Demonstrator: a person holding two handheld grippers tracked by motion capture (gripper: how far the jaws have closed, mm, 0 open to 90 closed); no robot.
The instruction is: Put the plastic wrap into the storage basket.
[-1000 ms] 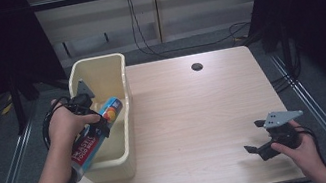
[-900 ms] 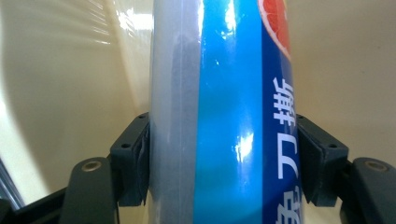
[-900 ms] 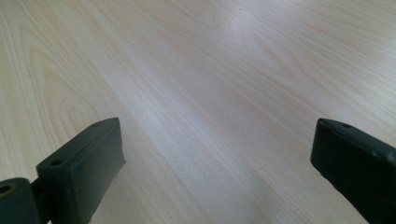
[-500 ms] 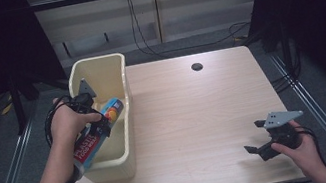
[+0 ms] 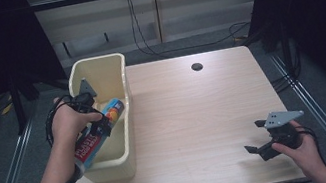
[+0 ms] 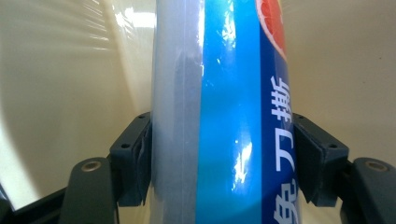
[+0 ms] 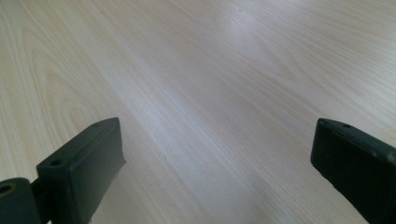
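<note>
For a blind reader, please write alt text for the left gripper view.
The left gripper is shut on a blue and grey roll of plastic wrap, seen close up, one jaw on each side. Behind it is the pale yellow wall of a bin.

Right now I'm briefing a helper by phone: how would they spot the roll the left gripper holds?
Find the pale wooden table, then the cream plastic bin on its left edge. Over the bin, the left gripper is shut on a blue plastic food-wrap roll. It is the scene's sole bright, printed item, with an orange fruit picture.
</note>
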